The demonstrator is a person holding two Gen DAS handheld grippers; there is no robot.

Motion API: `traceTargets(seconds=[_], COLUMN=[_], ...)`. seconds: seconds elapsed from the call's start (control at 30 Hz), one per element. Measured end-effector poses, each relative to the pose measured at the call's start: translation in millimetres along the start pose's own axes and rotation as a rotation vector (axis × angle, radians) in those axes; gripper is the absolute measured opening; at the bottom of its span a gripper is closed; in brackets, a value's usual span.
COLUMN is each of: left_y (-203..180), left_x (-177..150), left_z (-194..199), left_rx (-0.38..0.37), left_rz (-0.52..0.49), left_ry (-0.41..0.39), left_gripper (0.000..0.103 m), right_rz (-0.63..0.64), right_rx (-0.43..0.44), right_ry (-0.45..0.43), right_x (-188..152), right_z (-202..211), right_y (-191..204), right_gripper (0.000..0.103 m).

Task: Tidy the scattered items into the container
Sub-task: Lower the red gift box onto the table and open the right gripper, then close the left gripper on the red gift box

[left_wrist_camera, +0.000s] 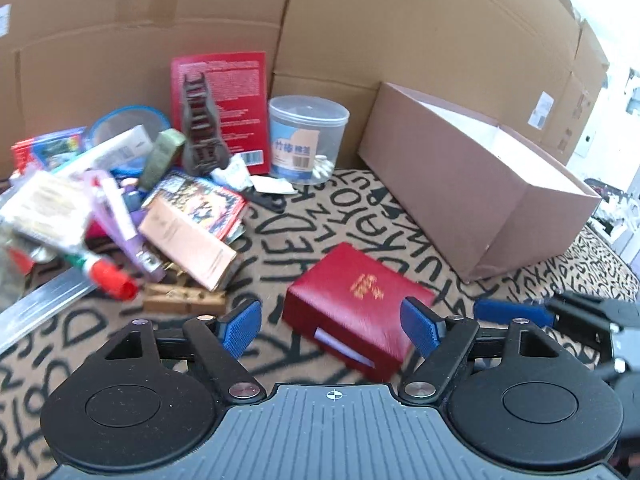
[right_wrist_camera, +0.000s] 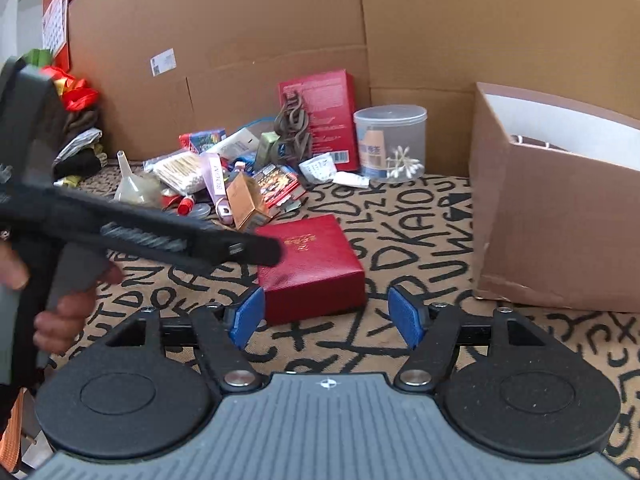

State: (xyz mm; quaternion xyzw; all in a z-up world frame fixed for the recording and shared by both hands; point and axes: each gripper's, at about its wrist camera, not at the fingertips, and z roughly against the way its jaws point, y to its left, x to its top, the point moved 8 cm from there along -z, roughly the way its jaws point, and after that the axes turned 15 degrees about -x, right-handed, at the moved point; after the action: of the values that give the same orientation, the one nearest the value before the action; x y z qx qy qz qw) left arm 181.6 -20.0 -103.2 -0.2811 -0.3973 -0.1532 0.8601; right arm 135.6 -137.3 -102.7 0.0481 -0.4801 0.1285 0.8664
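Cardboard backdrop (left_wrist_camera: 360, 20) — large flattened sheets standing upright along the far side of the scene.

Surface (left_wrist_camera: 312, 224) — tan covering printed with black letters, carrying everything below.

Container (left_wrist_camera: 460, 184) — brown open-topped cardboard box with a pale lining, at the right, its near corner well apart from the red case.

Clutter pile (left_wrist_camera: 120, 208) — at the far left: booklets, packets, a red-capped marker, a wooden clothespin and a clear ruler, overlapping one another.

Red book (left_wrist_camera: 224, 108) — upright against the backdrop, a dark brown openwork ornament (left_wrist_camera: 200, 128) standing in front of it.

Cotton-swab tub (left_wrist_camera: 306, 140) — clear, round, lidded, just right of the red book.

Red case (left_wrist_camera: 352, 304) — flat, leather-look, gold lettering on top; lies alone on the surface between the pile and the container, near both grippers.

Left gripper (left_wrist_camera: 332, 328) — blue-padded fingers spread wide, the right one in front of the case's near right edge, the left one clear of it; nothing clamped.

Right gripper (right_wrist_camera: 326, 316) — fingers apart, empty, just near of the red case's front edge. In its view the left gripper's black body crosses from the left, a hand (right_wrist_camera: 60, 312) on its handle.
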Motion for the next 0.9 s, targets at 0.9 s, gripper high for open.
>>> traceTargets(seconds=[0.9], left_y=[-12], left_x=[-3], left_z=[-32], left_rx=[-0.166], left_rz=[0.006], left_ry=[0.081], left_gripper=[0.084], right_rz=[0.024], right_rx=[-0.038], right_ry=[0.035], right_x=[-10], right_z=[-28], right_y=[2], right_gripper=[0.079])
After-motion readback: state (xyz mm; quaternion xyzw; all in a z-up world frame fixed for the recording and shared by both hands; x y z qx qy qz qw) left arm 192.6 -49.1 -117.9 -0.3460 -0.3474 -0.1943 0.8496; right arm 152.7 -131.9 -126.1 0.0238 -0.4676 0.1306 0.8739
